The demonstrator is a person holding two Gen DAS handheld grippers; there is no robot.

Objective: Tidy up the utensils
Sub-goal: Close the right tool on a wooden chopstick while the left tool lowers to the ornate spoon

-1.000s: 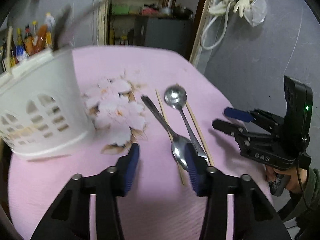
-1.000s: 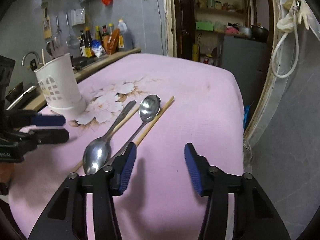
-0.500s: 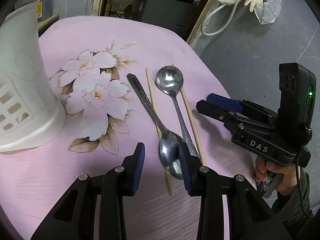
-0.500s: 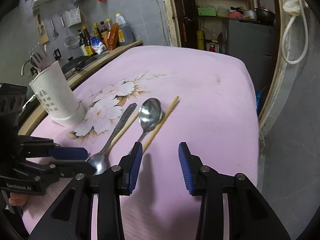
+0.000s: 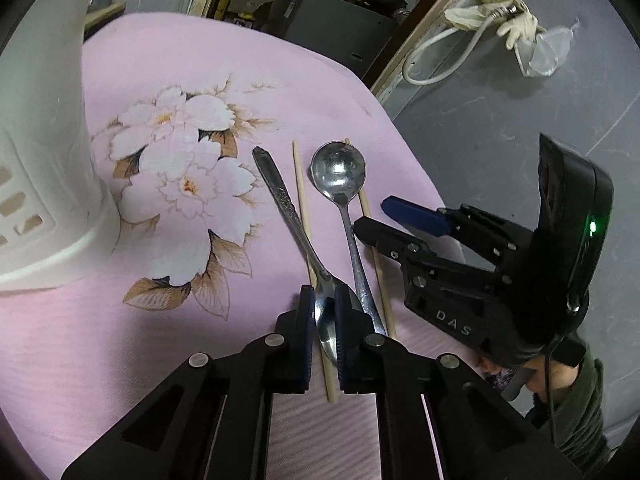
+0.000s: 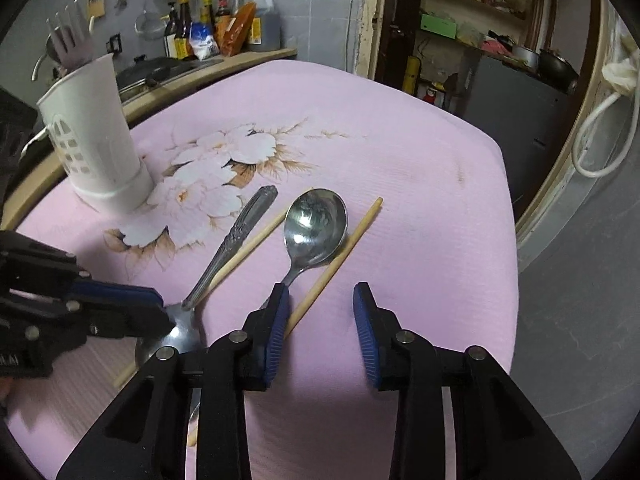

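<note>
Left gripper (image 5: 320, 316): clenched on the bowl of the steel spoon with the patterned handle (image 5: 280, 200); its jaws have just been closing, the bowl between the blue pads, probably because the bowl is the end nearest the hand.
Right gripper (image 6: 318, 312): parted and holding nothing; its jaws have just been narrowing, and the thin wooden chopstick (image 6: 340, 256) runs in under the left pad, likely the next pick.
Round-bowled steel spoon (image 6: 314, 228): flat on the cloth, bowl facing up and pointing away, handle passing behind the right gripper's left finger, untouched.
Second wooden chopstick (image 5: 302, 208): lies under the patterned spoon's handle, so lifting that spoon may nudge it.
White perforated plastic utensil holder (image 6: 94, 136): upright at the left of the pink flowered counter (image 6: 400, 160), a fork already in it; judged the goal.
Progress: early; four pieces still lie out.
</note>
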